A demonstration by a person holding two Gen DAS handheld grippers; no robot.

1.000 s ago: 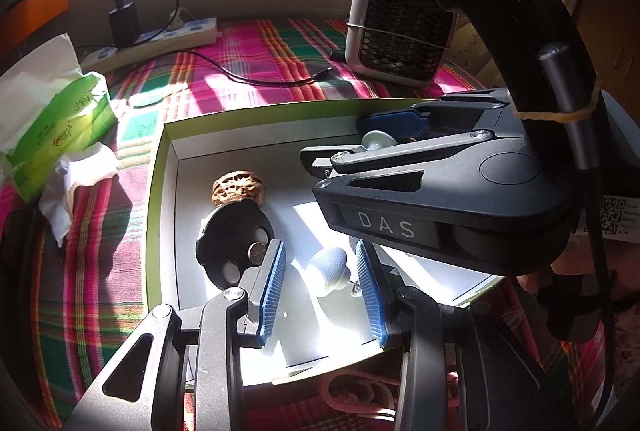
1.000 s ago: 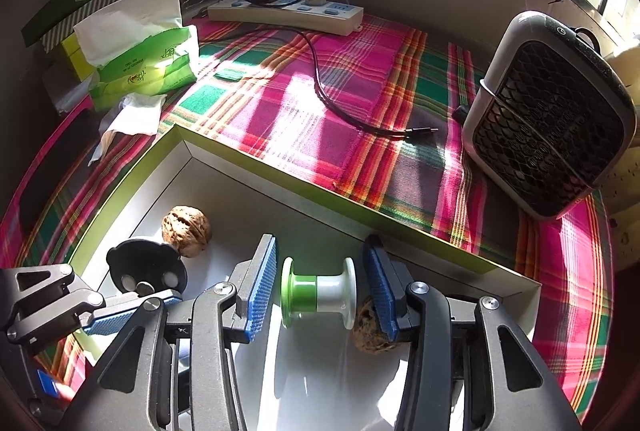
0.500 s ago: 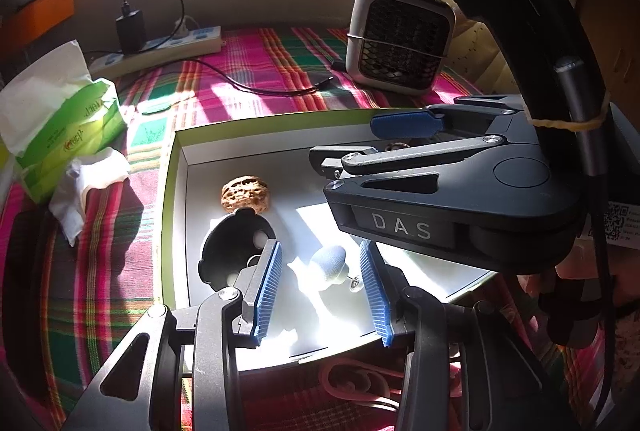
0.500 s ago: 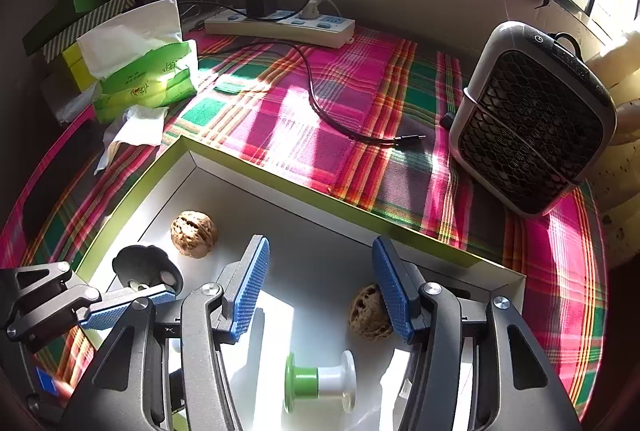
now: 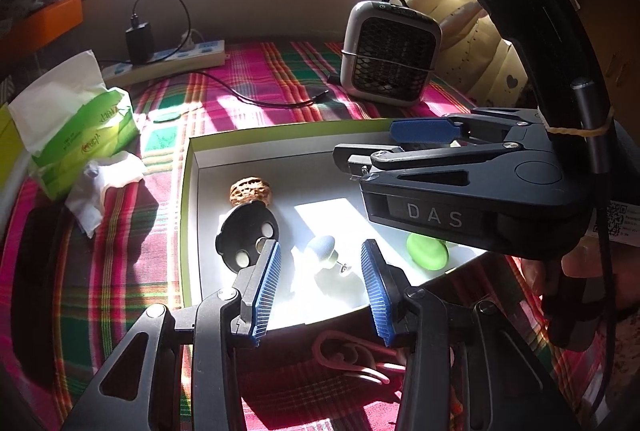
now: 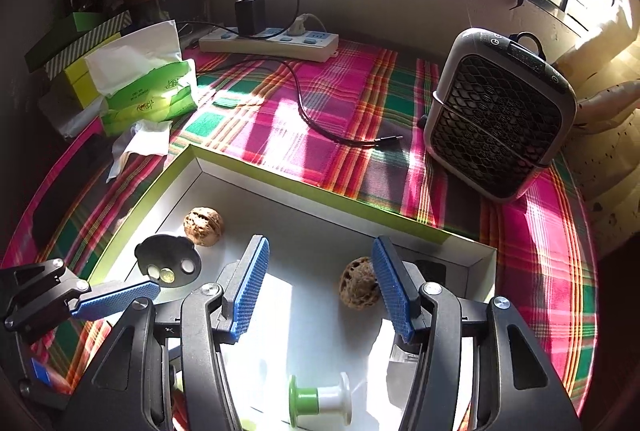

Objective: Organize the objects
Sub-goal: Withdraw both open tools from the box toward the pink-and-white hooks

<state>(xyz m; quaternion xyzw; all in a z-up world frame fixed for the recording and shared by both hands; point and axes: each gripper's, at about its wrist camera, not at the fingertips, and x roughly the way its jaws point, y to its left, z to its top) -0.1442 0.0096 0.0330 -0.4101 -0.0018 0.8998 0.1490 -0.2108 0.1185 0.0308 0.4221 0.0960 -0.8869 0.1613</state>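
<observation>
A white box with a green rim (image 5: 188,191) holds a walnut (image 5: 250,191), a black disc with coins (image 5: 248,235), a small pale knob (image 5: 322,251) and a green-and-white spool (image 6: 320,401). My left gripper (image 5: 320,247) hovers over the knob. Its jaws are opening and the pads are clear of the knob. My right gripper (image 6: 320,243) stands open above the box floor, with the spool lying loose below it. A second walnut (image 6: 359,287) sits by its right pad (image 6: 394,291). In the left wrist view the right gripper (image 5: 424,133) reaches in from the right.
The box lies on a plaid cloth (image 6: 340,103). A tissue pack (image 5: 80,127) and a crumpled tissue (image 5: 104,179) lie to the left. At the back are a power strip (image 6: 268,43), a black cable (image 6: 320,123) and a small fan (image 6: 500,115). A pink loop (image 5: 352,355) lies by the box's near edge.
Both grippers opened wider and drew back and up. The right one let go of the spool, which now lies on the box floor. The left pads came away from the knob.
</observation>
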